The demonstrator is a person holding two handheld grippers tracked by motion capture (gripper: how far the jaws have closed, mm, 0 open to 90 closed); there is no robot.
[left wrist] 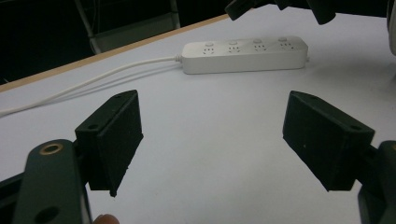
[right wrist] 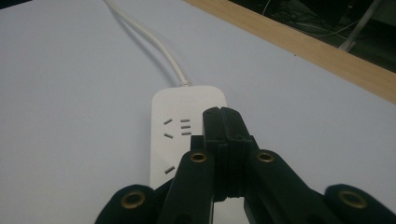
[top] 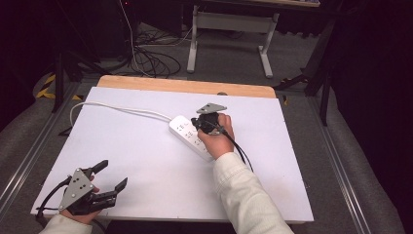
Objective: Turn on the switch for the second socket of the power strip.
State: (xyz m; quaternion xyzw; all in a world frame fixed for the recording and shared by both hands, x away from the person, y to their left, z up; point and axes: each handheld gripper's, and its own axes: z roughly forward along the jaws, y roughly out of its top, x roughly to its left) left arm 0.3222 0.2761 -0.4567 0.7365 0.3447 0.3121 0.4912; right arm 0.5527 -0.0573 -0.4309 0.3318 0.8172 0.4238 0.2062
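The right hand-held gripper (right wrist: 221,112), jaws pressed together, sits over the white power strip (top: 191,137) mid-counter (top: 146,161). The left hand-held gripper (top: 112,175), jaws spread wide, rests well apart near the front corner.

White table (top: 146,165) — power strip (top: 187,131), cord (top: 112,107)

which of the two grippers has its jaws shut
The right gripper, poised over the white power strip mid-table. Its two black jaws are pressed together with nothing between them, while the left gripper, at the table's near-left corner, has its jaws spread wide.
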